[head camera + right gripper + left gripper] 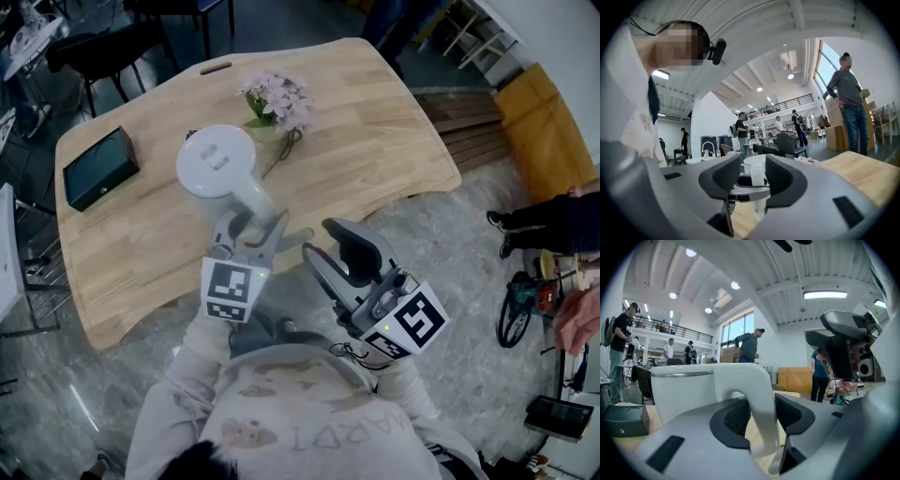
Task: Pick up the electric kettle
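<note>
The white electric kettle point(217, 161) stands on the wooden table point(375, 141), its curved handle point(255, 202) pointing toward me. My left gripper point(251, 225) reaches over the near table edge and is shut on that handle. In the left gripper view the handle point(759, 394) fills the gap between the two dark pads, and the kettle body point(679, 390) sits behind it. My right gripper point(326, 246) hangs to the right of the left one, off the table edge, open and holding nothing. Between its jaws in the right gripper view point(753, 180) the kettle point(754, 165) shows small and far off.
A pot of pink flowers point(277, 98) stands just behind the kettle and a dark box point(100, 167) lies at the table's left. Wooden slats point(473, 122) lie right of the table. A person point(562, 220) and power tools point(525, 300) are on the floor side, far right.
</note>
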Demonstrator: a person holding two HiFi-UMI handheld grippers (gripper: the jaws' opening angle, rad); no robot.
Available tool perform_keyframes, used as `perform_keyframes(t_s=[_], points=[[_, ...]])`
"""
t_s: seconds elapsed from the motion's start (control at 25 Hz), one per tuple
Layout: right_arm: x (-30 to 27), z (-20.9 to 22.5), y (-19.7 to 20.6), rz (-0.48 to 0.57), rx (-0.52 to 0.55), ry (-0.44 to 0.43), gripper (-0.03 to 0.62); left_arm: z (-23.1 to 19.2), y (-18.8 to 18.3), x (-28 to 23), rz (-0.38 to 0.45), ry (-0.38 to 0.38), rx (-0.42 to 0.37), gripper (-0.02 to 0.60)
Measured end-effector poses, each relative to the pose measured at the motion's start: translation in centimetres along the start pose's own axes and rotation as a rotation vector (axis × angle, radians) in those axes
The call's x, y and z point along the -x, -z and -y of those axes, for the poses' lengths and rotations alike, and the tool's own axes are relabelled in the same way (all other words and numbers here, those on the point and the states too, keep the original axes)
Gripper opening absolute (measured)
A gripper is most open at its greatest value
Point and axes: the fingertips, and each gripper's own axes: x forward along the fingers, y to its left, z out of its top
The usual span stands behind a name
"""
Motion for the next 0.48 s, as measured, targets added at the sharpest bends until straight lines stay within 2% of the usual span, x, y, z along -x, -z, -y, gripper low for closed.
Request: perform_keyframes(t_s=[0.32,0.48], points=[[0.8,-1.5,-0.6,0.023,0.012,-0.031,0.152,1.2,-4.0,3.4,0.042,0.035,-0.030,0.268],[1.9,-2.6,-0.9,0.038,0.014,-0.056,0.152,3.0,-5.5,5.7,0.054,0.040,-0.085,0.268]])
